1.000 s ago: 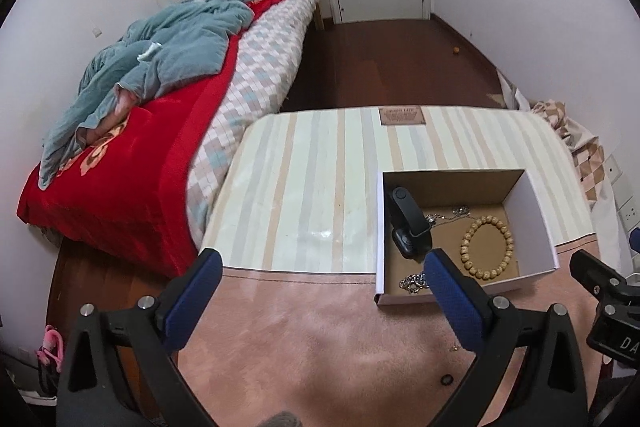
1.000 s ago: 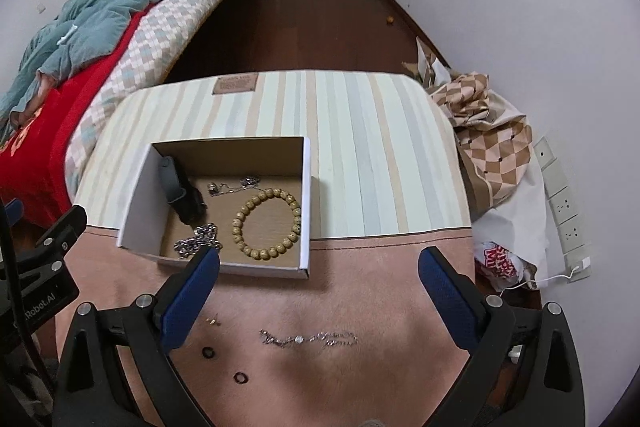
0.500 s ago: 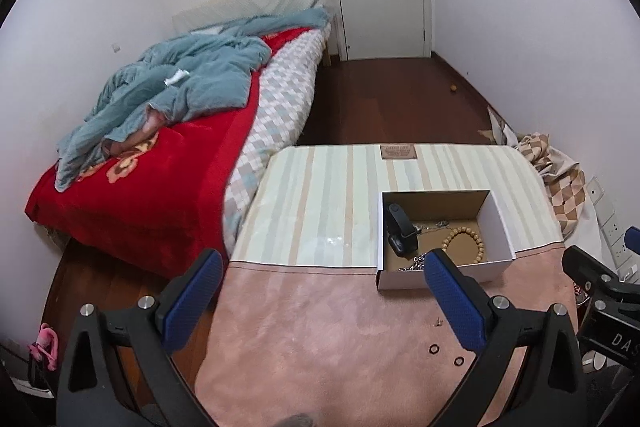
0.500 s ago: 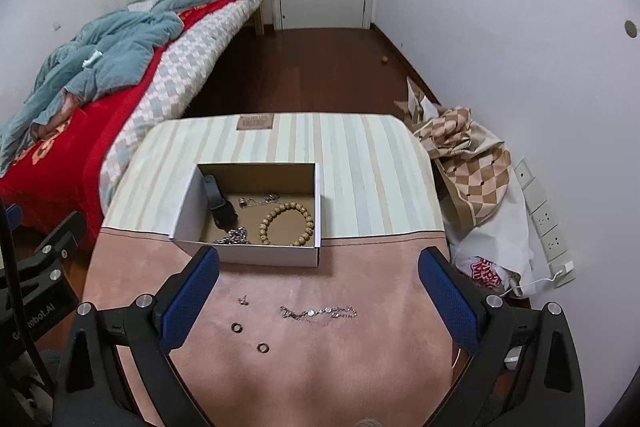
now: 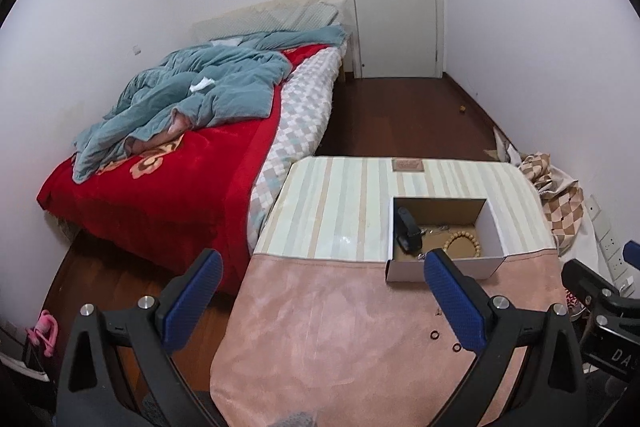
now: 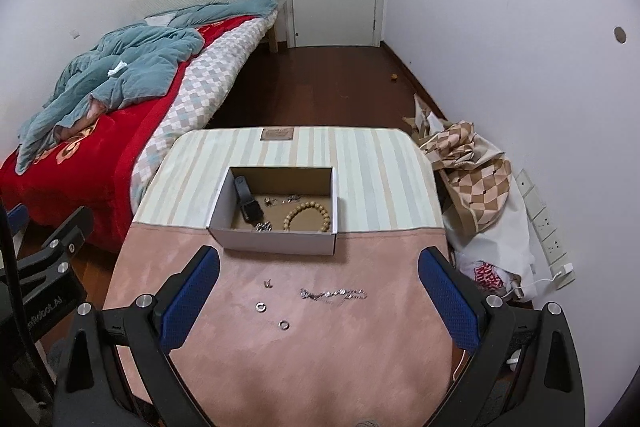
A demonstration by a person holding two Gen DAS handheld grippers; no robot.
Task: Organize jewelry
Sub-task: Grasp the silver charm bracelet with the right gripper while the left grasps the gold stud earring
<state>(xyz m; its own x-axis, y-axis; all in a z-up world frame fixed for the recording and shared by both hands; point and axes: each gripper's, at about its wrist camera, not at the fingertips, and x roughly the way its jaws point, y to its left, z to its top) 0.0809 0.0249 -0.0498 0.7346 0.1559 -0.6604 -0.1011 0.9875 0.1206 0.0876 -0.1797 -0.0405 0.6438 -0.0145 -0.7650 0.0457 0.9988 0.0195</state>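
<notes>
Both grippers are held above the near side of the table (image 6: 360, 155), and both stand wide apart with nothing between the blue pads. The left gripper (image 5: 320, 295) looks at the pink cloth (image 5: 320, 327) and the left edge of the table, and the right gripper (image 6: 320, 295) looks straight over the middle of it. An open cardboard box (image 6: 276, 241) sits where the pink cloth meets the striped cover (image 6: 372, 179). Inside the box lie a wooden bead bracelet (image 6: 307, 217) on the right, a black watch (image 6: 247, 203) leaning against the left wall, a small silver chain (image 6: 264, 226) near the front wall and some small silver pieces (image 6: 280, 200) near the back. On the pink cloth in front of the box, outside it, lie a silver bracelet chain (image 6: 334, 293), two small rings (image 6: 261, 306) (image 6: 283, 324) and a tiny earring (image 6: 267, 283), all apart from each other. A bed (image 6: 100, 131) with a red blanket stands to the left of the table.
</notes>
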